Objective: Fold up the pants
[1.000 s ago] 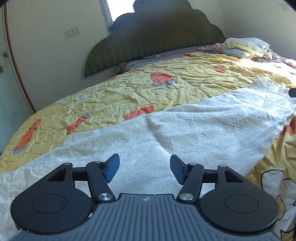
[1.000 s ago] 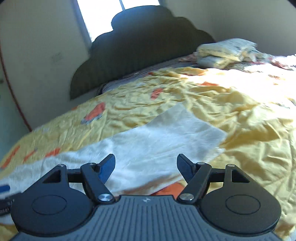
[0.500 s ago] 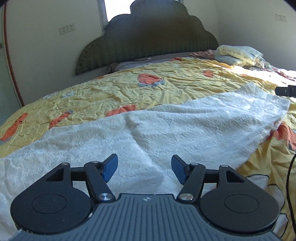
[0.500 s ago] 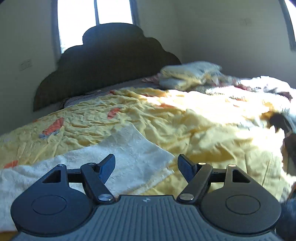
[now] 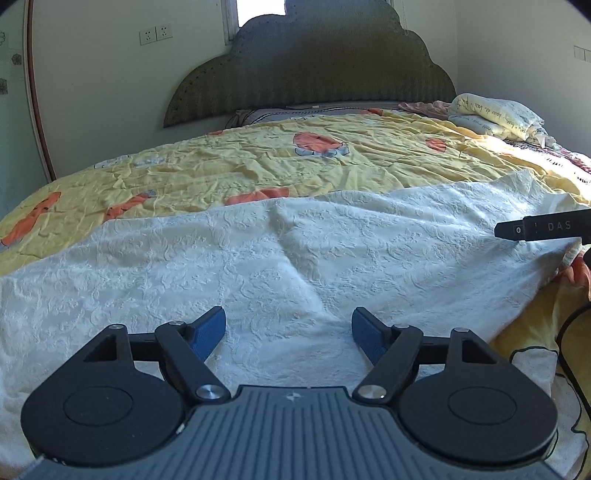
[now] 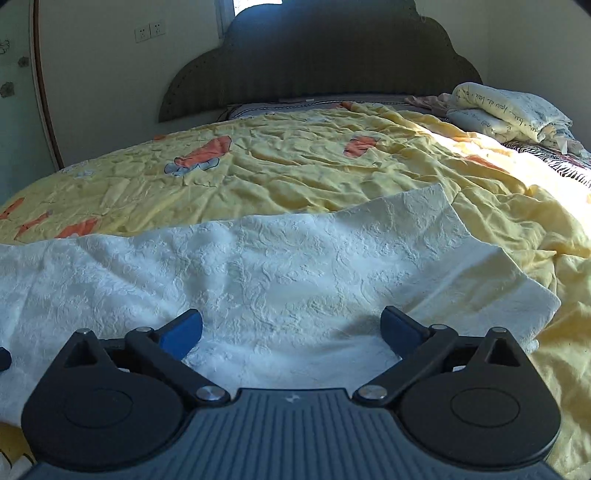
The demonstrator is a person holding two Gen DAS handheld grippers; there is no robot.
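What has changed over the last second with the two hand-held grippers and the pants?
The right hand-held gripper swung back left over the white pants and opened wider. The left hand-held gripper turned slightly toward the headboard. Nothing was grasped; both stay open, and the pants still lie spread on the yellow bedspread.

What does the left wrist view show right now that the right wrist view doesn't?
Only the left wrist view shows the right gripper from outside, entering at the right edge over the white pants, plus a black cable.

Only the right wrist view shows the pants' squared end in full, lying flat on the yellow quilt.

Both show the pants spread across the quilt, the dark headboard, the folded bedding, wall sockets, and open jaws holding nothing; the left gripper hovers over fabric.
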